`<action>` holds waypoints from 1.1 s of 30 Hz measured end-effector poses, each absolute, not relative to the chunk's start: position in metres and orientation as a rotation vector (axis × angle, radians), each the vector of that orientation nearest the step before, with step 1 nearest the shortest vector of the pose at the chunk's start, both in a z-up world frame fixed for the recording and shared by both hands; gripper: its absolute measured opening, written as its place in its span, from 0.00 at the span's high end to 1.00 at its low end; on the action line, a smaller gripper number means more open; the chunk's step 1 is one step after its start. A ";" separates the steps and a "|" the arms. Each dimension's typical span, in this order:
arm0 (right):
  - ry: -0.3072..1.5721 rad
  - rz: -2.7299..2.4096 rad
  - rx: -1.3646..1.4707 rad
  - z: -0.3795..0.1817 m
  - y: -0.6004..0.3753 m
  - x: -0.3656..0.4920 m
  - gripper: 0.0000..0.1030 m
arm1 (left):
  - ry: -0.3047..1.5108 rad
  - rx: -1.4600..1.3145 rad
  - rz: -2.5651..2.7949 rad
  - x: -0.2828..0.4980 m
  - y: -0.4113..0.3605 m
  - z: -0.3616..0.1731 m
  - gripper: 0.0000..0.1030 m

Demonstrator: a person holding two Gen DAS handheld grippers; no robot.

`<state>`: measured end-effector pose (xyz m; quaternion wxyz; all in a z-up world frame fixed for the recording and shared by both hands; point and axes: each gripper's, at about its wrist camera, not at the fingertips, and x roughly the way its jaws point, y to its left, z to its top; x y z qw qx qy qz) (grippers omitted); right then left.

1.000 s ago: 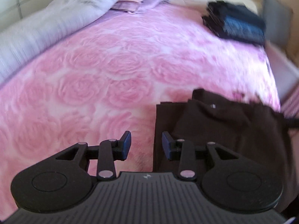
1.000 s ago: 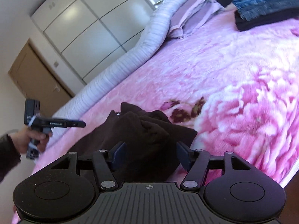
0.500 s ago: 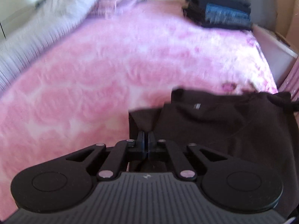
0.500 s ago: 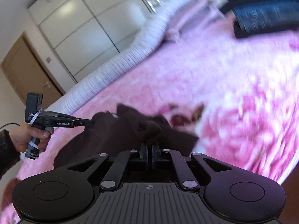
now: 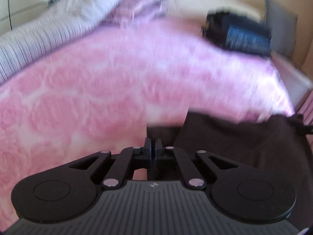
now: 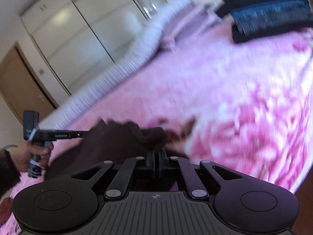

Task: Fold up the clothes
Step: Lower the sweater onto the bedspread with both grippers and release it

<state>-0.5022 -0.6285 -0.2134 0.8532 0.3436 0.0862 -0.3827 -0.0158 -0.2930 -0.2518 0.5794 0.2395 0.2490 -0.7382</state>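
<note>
Garment at near edge of bed, stacked clothes at far side.

The garment [image 5: 244,146] lies on the bedspread [image 5: 117,78], just ahead of both grippers. A folded stack of clothes [image 5: 240,35] sits on the bedspread well beyond it, to the right. A rolled duvet [image 6: 121,72] runs along the bed's left side, pillows [image 5: 144,7] at its far end. Wardrobe doors [image 6: 78,29] stand behind the duvet.

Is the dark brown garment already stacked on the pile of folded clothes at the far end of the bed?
No, the dark brown garment lies near the grippers, apart from the folded pile.
</note>
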 end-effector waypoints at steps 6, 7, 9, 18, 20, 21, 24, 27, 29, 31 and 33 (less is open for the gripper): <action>0.207 -0.859 0.751 -0.226 -0.627 -0.511 0.98 | 0.610 0.678 -1.700 -0.024 -0.310 -0.275 0.99; 0.216 -0.865 0.776 -0.234 -0.629 -0.511 0.98 | 0.608 0.686 -1.698 -0.027 -0.312 -0.278 0.99; 0.219 -0.877 0.770 -0.235 -0.627 -0.510 0.98 | 0.584 0.669 -1.700 -0.030 -0.313 -0.276 0.99; 0.194 -0.996 0.752 -0.219 -0.629 -0.521 1.00 | 0.551 0.723 -1.678 -0.036 -0.320 -0.268 0.97; 0.206 -1.001 0.762 -0.221 -0.629 -0.524 1.00 | 0.588 0.760 -1.638 -0.033 -0.320 -0.278 0.92; 0.198 -0.985 0.752 -0.218 -0.625 -0.523 1.00 | 0.589 0.742 -1.610 -0.029 -0.317 -0.277 0.92; 0.196 -0.964 0.716 -0.207 -0.616 -0.515 0.94 | 0.626 0.633 -1.561 -0.010 -0.301 -0.265 0.91; 0.196 -0.928 0.704 -0.202 -0.614 -0.504 0.44 | 0.614 0.577 -1.558 -0.004 -0.280 -0.245 0.91; 0.173 -0.910 0.725 -0.205 -0.620 -0.498 0.35 | 0.599 0.556 -1.611 -0.012 -0.268 -0.233 0.91; 0.151 -0.891 0.749 -0.208 -0.630 -0.492 0.35 | 0.590 0.552 -1.686 -0.029 -0.262 -0.227 0.91; 0.149 -0.890 0.815 -0.216 -0.644 -0.487 0.36 | 0.584 0.574 -1.767 -0.052 -0.260 -0.227 0.90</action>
